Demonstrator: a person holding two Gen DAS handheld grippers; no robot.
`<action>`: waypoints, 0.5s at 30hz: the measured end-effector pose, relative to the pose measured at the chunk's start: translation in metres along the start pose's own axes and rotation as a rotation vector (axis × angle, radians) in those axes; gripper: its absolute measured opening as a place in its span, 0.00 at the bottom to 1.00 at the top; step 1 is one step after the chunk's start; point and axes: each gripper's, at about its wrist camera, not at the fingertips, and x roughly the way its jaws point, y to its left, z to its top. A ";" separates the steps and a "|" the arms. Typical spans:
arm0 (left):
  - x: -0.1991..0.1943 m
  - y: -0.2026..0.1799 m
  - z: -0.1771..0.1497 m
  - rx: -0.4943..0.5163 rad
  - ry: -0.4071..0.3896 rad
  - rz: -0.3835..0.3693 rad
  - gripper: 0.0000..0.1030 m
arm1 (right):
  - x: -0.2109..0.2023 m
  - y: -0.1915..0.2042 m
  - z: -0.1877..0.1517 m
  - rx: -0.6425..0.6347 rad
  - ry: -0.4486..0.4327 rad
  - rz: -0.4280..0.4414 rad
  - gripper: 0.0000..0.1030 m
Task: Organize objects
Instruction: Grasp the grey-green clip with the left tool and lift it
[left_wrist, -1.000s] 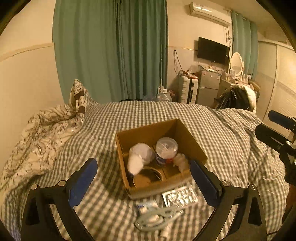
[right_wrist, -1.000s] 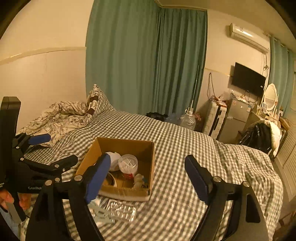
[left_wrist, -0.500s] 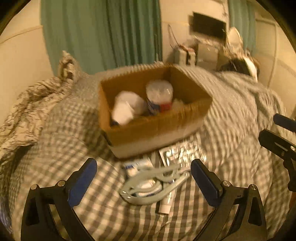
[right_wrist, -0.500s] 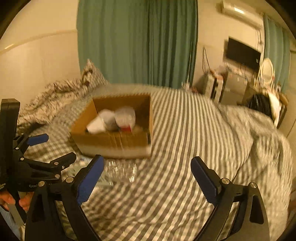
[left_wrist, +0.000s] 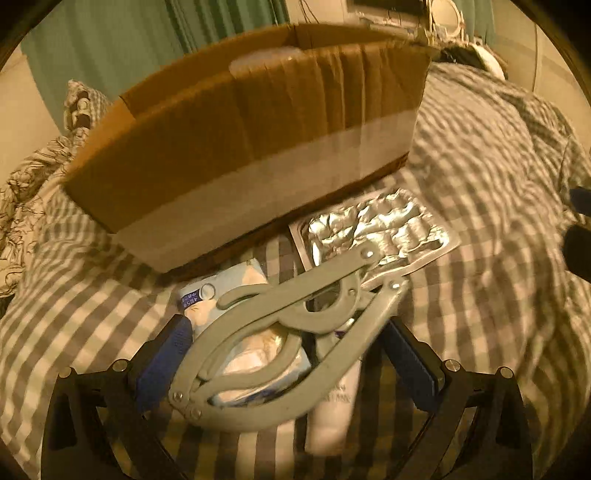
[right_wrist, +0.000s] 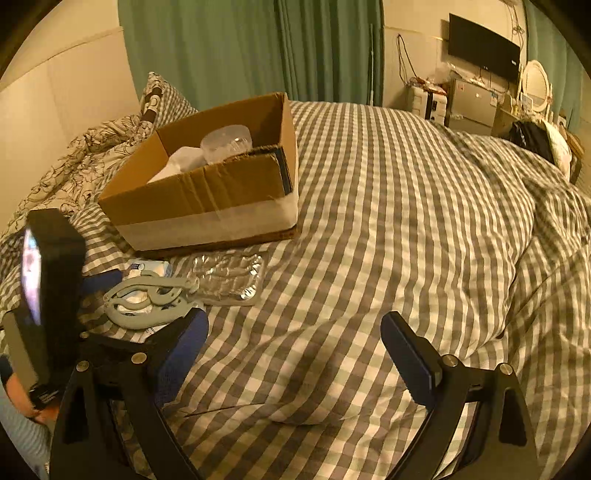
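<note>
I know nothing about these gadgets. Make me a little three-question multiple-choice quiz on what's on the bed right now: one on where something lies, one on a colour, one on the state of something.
1. Where is the foil blister pack?
A. inside the box
B. on the bedspread in front of the box
C. on the pillow

2. What colour are the curtains?
A. green
B. red
C. white

3. How is the cardboard box?
A. taped shut
B. lying on its side
C. open at the top, with things inside

Answers:
1. B, the pack lies flat on the checked bedspread, just before the box's front wall.
2. A, the right wrist view shows green folds behind the bed.
3. C, the top is open and a clear container shows inside.
</note>
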 end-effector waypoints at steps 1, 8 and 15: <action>0.003 0.000 0.001 0.002 0.005 0.005 1.00 | 0.000 0.000 0.000 0.001 0.002 -0.003 0.92; -0.021 0.003 -0.010 -0.019 -0.003 -0.065 0.71 | -0.010 0.006 0.000 0.004 -0.006 0.012 0.92; -0.061 0.005 -0.017 0.013 -0.018 -0.102 0.20 | -0.018 0.005 0.000 0.013 -0.008 0.010 0.92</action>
